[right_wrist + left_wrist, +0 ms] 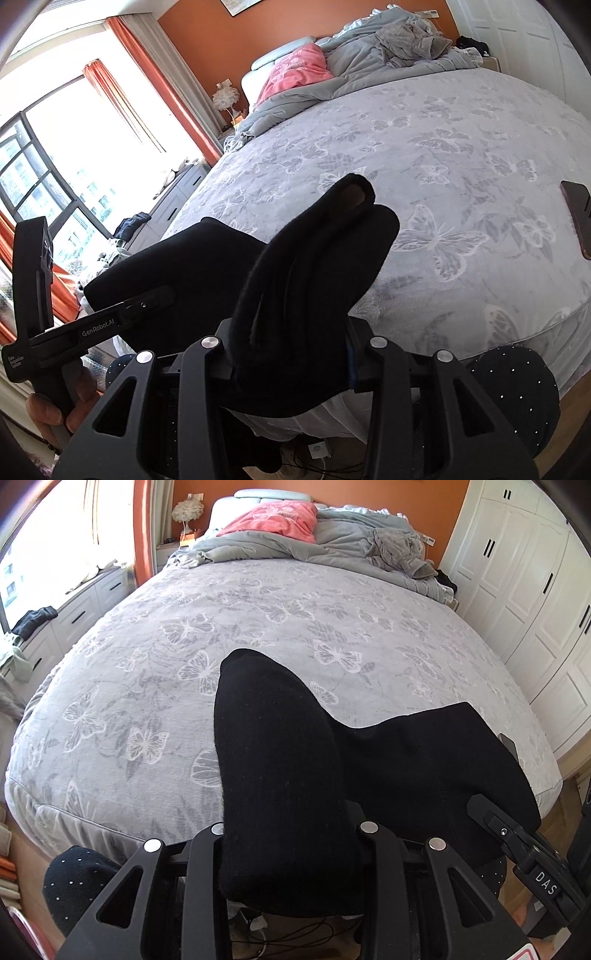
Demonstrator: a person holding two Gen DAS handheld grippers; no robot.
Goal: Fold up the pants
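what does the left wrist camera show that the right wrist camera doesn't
Only the left wrist view shows the white wardrobe doors with black handles. Only the right wrist view shows the hand holding the left gripper, the big window, and the whole phone. Both show the black pants clamped in both grippers over the butterfly bedspread, and the pink pillow.

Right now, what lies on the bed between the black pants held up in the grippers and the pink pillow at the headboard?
Only bare grey butterfly-patterned bedspread, then a rumpled grey duvet, lies between the black pants and the pink pillow; the left wrist view shows it.
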